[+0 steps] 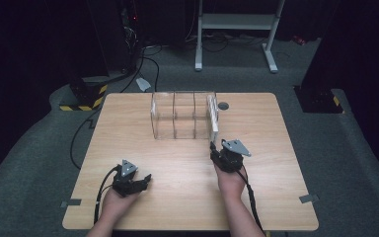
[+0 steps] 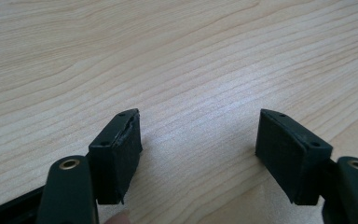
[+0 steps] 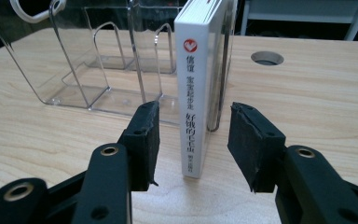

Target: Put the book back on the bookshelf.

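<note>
Clear acrylic rack point(image 1: 177, 121) is seen on the counter point(image 1: 128, 143), with a white book point(image 3: 196, 93) upright in its rightmost slot, spine outward. The right gripper point(image 3: 193, 140) is positioned with fingers apart astride the spine, not yet clamped. The left gripper point(image 2: 198, 154) is held idle, fingers apart. Grasping and withdrawal likely remain.

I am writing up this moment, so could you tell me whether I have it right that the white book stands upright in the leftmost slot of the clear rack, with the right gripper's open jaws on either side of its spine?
Not quite: the white book stands upright at the right-hand end of the clear rack, not the leftmost slot, as the high view shows. The right gripper does stand open around its spine.
</note>
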Demonstrator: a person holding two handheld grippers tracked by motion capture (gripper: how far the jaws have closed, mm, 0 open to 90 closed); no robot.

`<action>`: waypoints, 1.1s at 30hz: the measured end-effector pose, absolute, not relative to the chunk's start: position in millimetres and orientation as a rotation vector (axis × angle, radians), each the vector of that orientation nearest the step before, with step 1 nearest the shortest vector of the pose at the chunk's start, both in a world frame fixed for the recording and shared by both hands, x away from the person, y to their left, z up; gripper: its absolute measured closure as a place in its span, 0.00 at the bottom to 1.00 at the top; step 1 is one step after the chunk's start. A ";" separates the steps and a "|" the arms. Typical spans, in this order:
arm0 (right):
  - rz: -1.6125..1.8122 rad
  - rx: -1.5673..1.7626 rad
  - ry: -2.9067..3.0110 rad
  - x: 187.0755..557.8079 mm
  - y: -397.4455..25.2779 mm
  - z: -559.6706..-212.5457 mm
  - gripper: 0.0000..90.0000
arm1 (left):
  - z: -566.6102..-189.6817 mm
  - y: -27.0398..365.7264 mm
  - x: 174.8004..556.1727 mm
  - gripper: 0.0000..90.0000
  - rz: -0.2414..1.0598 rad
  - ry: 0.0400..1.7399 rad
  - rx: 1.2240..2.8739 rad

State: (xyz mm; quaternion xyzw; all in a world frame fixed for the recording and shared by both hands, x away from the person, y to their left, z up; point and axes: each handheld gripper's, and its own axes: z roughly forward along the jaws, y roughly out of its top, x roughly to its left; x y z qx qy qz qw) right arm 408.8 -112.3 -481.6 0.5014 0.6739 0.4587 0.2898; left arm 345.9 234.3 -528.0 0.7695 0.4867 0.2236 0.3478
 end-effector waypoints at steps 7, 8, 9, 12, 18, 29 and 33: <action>1.231 1.332 1.782 413.8 -115.9 -479.1 0.60 | -527.9 234.4 345.7 0.34 0.580 1.263 1.997; 1.231 1.333 1.782 413.6 -115.7 -478.6 0.60 | -527.9 234.4 345.7 0.34 0.580 1.263 1.996; 1.225 1.326 1.784 413.9 -115.5 -478.1 0.59 | -527.9 234.4 345.7 0.34 0.580 1.263 1.997; 1.215 1.323 1.778 415.2 -115.4 -477.0 0.59 | -528.0 234.4 345.5 0.34 0.579 1.261 1.996; 1.199 1.330 1.769 418.9 -117.8 -477.2 0.59 | -527.9 234.5 345.4 0.34 0.579 1.262 1.997; 1.206 1.347 1.762 421.5 -117.5 -480.9 0.58 | -527.9 234.5 345.4 0.34 0.578 1.262 1.997; 1.205 1.347 1.761 421.2 -118.3 -482.7 0.58 | -527.9 234.5 345.4 0.34 0.579 1.262 1.997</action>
